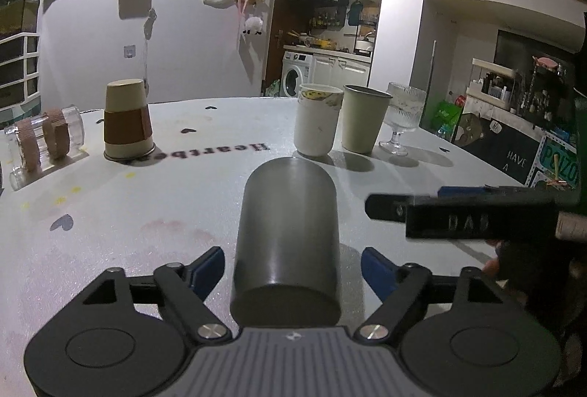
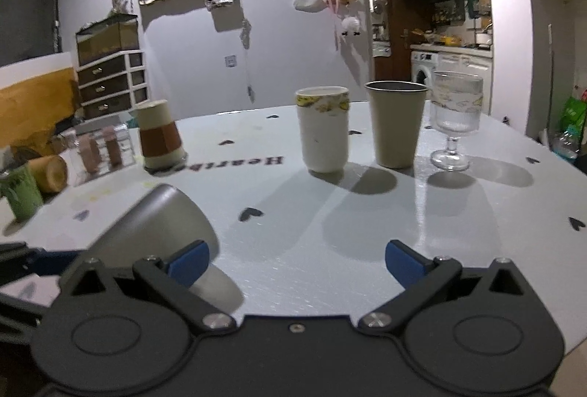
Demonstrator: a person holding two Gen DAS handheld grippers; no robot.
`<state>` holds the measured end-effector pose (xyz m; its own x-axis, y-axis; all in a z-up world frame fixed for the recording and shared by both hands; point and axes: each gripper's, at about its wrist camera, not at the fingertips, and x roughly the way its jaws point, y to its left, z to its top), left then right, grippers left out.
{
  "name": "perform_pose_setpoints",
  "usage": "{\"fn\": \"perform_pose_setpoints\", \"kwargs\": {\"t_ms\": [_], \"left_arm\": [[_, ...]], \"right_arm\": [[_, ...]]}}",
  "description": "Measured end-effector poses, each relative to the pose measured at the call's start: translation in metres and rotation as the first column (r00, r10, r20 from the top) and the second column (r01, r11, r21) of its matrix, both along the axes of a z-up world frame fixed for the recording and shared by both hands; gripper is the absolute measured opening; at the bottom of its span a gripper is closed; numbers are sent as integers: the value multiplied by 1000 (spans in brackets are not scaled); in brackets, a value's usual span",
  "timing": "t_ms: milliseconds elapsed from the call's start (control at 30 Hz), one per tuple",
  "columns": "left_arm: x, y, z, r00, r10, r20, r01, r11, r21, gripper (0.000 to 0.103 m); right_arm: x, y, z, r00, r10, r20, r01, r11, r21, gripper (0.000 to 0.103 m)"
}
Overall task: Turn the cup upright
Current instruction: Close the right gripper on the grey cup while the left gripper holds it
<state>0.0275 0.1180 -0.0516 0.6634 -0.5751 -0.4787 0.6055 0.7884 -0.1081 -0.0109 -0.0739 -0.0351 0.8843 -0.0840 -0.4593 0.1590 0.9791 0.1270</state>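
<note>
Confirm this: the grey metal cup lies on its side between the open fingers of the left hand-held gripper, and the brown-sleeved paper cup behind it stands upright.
One detail is wrong. The brown-sleeved paper cup stands upside down, its mouth on the table, as the left wrist view shows. The rest holds: the grey metal cup lies on its side between the open fingers of the left hand-held gripper.

1. the grey metal cup (image 1: 288, 235) lies on its side on the white table (image 1: 146, 232), between the left gripper (image 1: 292, 268)'s spread blue fingers (image 1: 205, 270)
2. neither finger touches it
3. the right gripper (image 1: 458, 213) hangs just right of it
4. an upside-down paper cup (image 1: 126, 120) stands far left
</note>
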Motion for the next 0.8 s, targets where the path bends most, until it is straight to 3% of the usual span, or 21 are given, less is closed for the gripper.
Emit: {"fn": "perform_pose_setpoints", "kwargs": {"t_ms": [67,200,333,433,633,800], "left_arm": [[-3,2,-2,1000,-2,3,2,1000,-6,90],[-6,7,-5,1000,14,2,-13,1000,-21,90],[-5,13,-5,1000,28,3,-28,999,-46,89],[-8,16,-3,999,35,17,-34,998,-59,88],[-10,17,-3,999,44,22,-43,997,-61,81],[-8,18,-4,998,57,5,-57,997,-56,74]], "right_arm": [[5,-3,6,1000,20,-20,-18,998,57,103],[23,-10,13,993,27,-119,-1,977,214,103],[44,-19,10,976,50,-212,34,927,372,103],[61,-24,2,958,79,-277,73,864,499,103],[85,-16,-4,936,144,-321,94,777,623,97],[101,-10,-8,922,177,-344,110,731,673,94]]}}
